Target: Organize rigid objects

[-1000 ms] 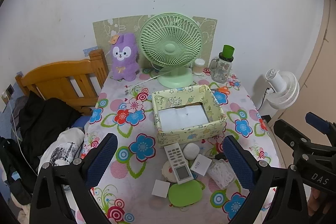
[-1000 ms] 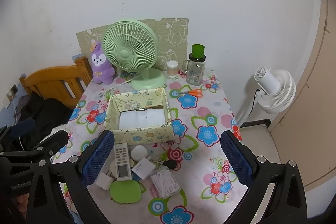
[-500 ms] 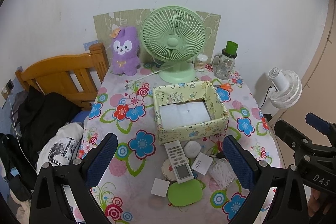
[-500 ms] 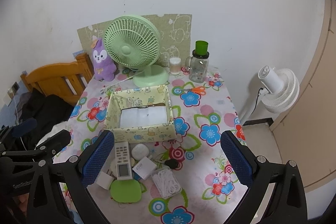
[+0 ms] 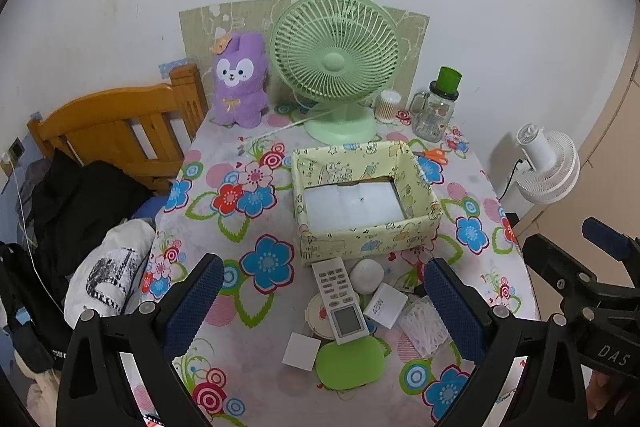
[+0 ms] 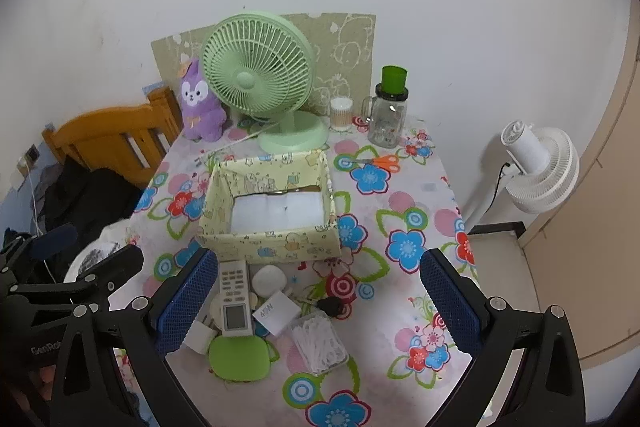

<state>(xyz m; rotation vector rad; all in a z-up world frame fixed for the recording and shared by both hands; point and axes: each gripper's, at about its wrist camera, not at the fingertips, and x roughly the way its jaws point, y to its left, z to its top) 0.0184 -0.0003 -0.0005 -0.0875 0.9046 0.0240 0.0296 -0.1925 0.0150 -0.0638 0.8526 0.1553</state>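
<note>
A pale yellow patterned box (image 5: 416, 183) (image 6: 216, 203) stands open mid-table with a white sheet inside. In front of it lies a cluster: a white remote (image 5: 340, 301) (image 6: 234, 297), a white round puck (image 5: 366, 275) (image 6: 270, 279), a white charger block (image 5: 386, 307) (image 6: 276, 313), a green oval case (image 5: 350, 361) (image 6: 238, 359), a small white square (image 5: 301, 351), a clear box of cotton swabs (image 6: 318, 345) (image 5: 424, 321) and a black plug (image 6: 330, 305). My left gripper (image 5: 320, 311) and right gripper (image 6: 316, 301) hover open and empty above the cluster.
A green desk fan (image 5: 334, 67), purple plush rabbit (image 5: 239, 83), swab jar (image 5: 387, 105), glass jar with green lid (image 5: 436, 111) and orange scissors (image 6: 380, 161) stand at the back. A wooden bed frame (image 5: 116, 123) with clothes is left; a white floor fan (image 6: 538, 163) right.
Both grippers have drifted slightly; the table scene sits a little lower in both views. Both stay open and empty.
</note>
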